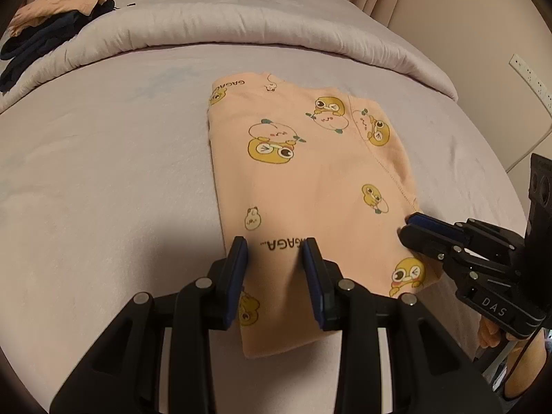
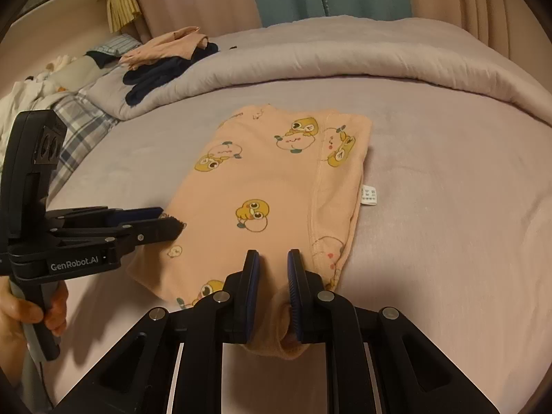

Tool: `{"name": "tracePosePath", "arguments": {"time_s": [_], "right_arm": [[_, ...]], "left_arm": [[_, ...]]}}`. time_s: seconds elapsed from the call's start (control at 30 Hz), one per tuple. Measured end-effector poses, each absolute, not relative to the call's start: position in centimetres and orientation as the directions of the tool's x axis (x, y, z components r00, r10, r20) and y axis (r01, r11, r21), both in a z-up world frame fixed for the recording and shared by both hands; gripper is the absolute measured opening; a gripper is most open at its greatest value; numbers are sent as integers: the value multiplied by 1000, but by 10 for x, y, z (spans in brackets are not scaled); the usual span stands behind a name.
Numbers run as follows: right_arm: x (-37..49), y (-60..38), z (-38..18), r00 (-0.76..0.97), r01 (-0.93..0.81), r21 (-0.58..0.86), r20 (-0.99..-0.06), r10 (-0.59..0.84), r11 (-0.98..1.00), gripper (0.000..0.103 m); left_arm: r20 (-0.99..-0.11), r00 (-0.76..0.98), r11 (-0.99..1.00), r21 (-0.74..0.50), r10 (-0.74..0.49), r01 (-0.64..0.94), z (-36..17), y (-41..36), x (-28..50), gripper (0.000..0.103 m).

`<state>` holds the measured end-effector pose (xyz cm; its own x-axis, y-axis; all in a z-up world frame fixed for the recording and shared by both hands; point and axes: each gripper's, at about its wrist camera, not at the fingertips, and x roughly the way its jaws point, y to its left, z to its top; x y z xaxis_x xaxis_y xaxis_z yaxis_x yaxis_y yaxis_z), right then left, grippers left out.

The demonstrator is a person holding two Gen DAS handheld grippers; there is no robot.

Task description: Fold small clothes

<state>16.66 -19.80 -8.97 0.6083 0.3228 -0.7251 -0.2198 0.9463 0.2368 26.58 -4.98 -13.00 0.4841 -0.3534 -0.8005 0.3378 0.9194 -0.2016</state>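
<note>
A peach child's garment point(image 1: 310, 172) printed with yellow cartoon ducks lies folded lengthwise on the lilac bed sheet point(image 1: 103, 172). My left gripper point(image 1: 274, 252) is at its near left corner, with the fabric filling the gap between the pads. In the right wrist view the left gripper point(image 2: 172, 222) meets the garment point(image 2: 269, 179) at its left edge. My right gripper point(image 2: 272, 265) is shut on the near right part, cloth bunched between its pads. It also shows from the side as the right gripper point(image 1: 412, 222) pinching that edge. A white care label point(image 2: 368, 196) sticks out on the right.
A rolled lilac quilt point(image 1: 241, 24) crosses the bed behind the garment. A pile of peach and dark navy clothes point(image 2: 165, 58) sits on it at the far left. Plaid bedding point(image 2: 79, 114) lies left. A person's hand point(image 2: 34, 310) holds the left gripper's handle. A wall socket strip point(image 1: 531, 79) is at right.
</note>
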Motion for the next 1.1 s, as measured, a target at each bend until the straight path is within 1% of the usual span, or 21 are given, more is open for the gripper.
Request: {"name": "tracePosePath", "arguments": {"time_s": [0.17, 0.73, 1.1], "right_arm": [[164, -197, -89, 606, -224, 218, -732, 311, 950, 16], [159, -202, -94, 586, -211, 254, -740, 330, 944, 16], [157, -202, -92, 578, -203, 258, -747, 328, 945, 16]], "left_arm": [[-805, 483, 922, -193, -344, 335, -131, -49, 263, 34], [-829, 459, 928, -173, -319, 331, -136, -46, 257, 35], [-833, 445, 928, -198, -329, 316, -139, -42, 254, 35]]}}
